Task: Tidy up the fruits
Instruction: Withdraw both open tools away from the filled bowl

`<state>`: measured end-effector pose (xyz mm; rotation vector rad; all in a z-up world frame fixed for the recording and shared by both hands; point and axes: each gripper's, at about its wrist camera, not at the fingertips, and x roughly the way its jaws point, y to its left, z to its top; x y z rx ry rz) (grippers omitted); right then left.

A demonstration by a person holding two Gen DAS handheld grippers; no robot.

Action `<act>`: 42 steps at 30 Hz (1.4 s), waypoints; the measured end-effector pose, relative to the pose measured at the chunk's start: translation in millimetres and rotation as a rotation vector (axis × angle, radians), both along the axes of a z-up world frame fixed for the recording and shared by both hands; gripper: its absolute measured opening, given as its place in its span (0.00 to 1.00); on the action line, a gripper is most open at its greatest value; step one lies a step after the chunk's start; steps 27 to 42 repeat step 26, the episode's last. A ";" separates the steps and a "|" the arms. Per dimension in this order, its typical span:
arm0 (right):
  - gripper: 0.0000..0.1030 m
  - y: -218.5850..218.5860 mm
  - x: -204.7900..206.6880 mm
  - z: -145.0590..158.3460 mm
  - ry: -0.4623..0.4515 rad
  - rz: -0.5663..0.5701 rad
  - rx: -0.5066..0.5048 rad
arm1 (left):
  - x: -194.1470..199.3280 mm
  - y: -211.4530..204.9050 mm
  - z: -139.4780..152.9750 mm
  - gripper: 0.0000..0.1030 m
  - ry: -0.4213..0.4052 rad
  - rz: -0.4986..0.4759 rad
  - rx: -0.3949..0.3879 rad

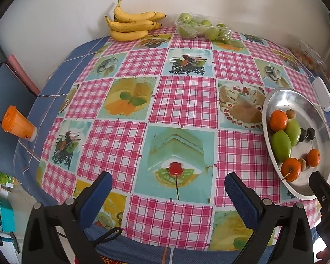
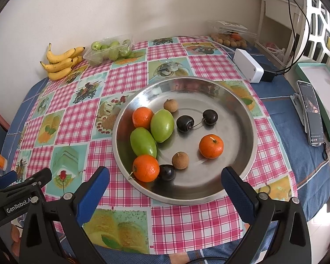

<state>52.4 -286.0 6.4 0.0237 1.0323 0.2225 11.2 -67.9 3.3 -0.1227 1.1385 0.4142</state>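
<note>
A steel bowl (image 2: 235,101) sits on the checked tablecloth, just ahead of my right gripper (image 2: 165,189), which is open and empty. In it lie three mandarins (image 2: 211,146), two green fruits (image 2: 162,125), dark cherries (image 2: 184,123) and two brown longans (image 2: 180,160). The left wrist view shows the same bowl (image 1: 297,101) at the right. My left gripper (image 1: 168,192) stands open over the cloth, left of the bowl, holding nothing. A bunch of bananas (image 1: 132,25) and a clear tray of green fruits (image 1: 201,27) rest at the far edge by the wall.
An orange-lidded cup (image 1: 16,124) lies at the table's left edge. A white box (image 2: 248,65), a phone on a stand (image 2: 311,112) and a clear pack of small fruits (image 2: 231,36) occupy the right side. A wall runs behind the table.
</note>
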 end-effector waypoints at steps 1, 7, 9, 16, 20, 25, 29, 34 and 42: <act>0.98 0.1 0.0 0.0 0.000 0.000 0.000 | 0.1 0.3 -0.2 1.00 0.001 0.001 -0.001; 0.98 0.5 -0.3 -0.4 0.002 -0.001 0.000 | 0.5 0.8 -1.7 1.00 0.006 0.003 -0.006; 0.98 0.9 -0.3 -0.6 0.002 -0.001 0.000 | 0.7 0.4 -1.8 1.00 0.008 0.002 -0.005; 0.98 1.5 -1.2 -2.2 0.005 0.004 -0.002 | 0.5 0.8 -2.0 1.00 0.009 0.004 -0.013; 0.98 2.1 0.4 -1.6 0.007 0.009 -0.004 | -1.6 0.0 -0.9 1.00 -0.005 -0.003 -0.024; 0.98 2.4 0.9 -1.1 0.007 0.009 -0.004 | -1.9 -1.9 3.0 1.00 -0.023 -0.013 -0.026; 0.98 2.4 0.8 -1.1 0.007 0.009 -0.004 | -1.7 -1.4 2.8 1.00 -0.022 -0.011 -0.029; 0.98 2.4 0.8 -1.1 0.007 0.009 -0.004 | -1.7 -1.4 2.8 1.00 -0.022 -0.011 -0.029; 0.98 2.4 0.8 -1.1 0.007 0.009 -0.004 | -1.7 -1.4 2.8 1.00 -0.022 -0.011 -0.029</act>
